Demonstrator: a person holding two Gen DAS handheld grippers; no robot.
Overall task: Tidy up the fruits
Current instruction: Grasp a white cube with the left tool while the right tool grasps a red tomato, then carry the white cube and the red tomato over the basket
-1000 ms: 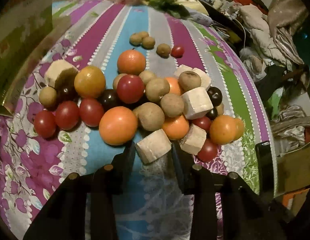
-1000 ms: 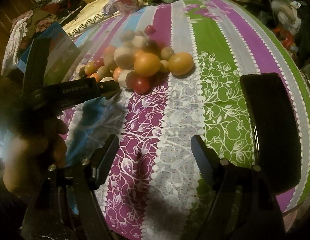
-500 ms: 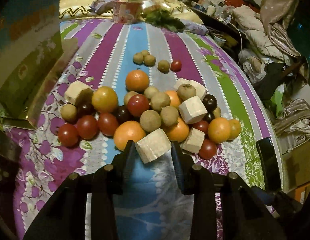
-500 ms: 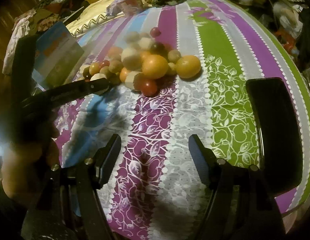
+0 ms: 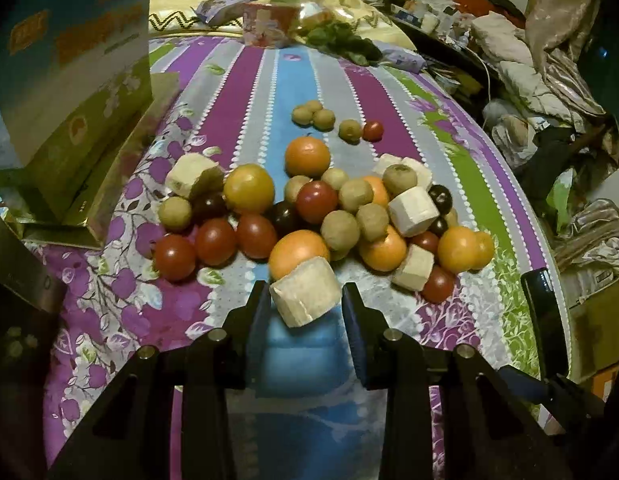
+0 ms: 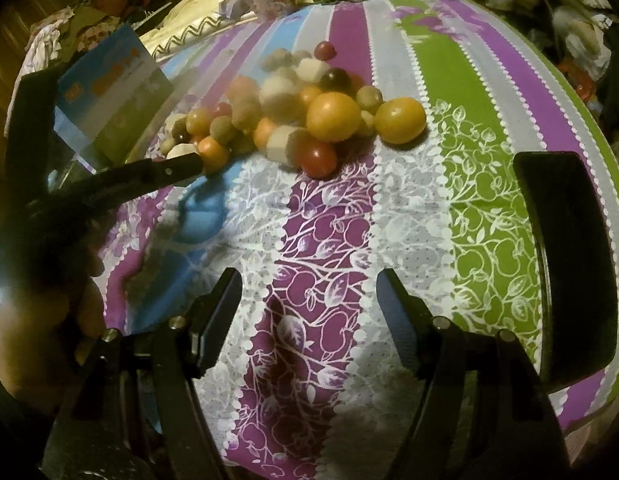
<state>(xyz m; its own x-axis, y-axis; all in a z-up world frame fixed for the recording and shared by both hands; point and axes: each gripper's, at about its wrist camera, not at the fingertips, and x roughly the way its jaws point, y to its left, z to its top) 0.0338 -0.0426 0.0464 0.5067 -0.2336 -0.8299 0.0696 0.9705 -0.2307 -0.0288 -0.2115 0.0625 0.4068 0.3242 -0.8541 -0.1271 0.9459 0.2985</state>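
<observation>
Left gripper [image 5: 305, 300]: fingers closed on a pale cut chunk [image 5: 306, 295], held at lower centre of the left wrist view, just in front of the fruit pile [image 5: 309, 216].

Pile, mid-frame on the striped floral bedspread [image 5: 245, 92]: oranges, red tomatoes, dark cherry tomatoes, brown round fruits, further pale chunks, all touching or heaped. A small separate cluster of brown fruits [image 5: 313, 114] with one red tomato [image 5: 373, 131] lies beyond, upper centre.

Printed carton [image 5: 69, 64]: upper left, standing open.

Right gripper [image 6: 309, 300]: fingers spread apart, holding nothing, above bare bedspread at lower centre of the right wrist view. Black curved object [image 6: 569, 264]: right edge.
</observation>
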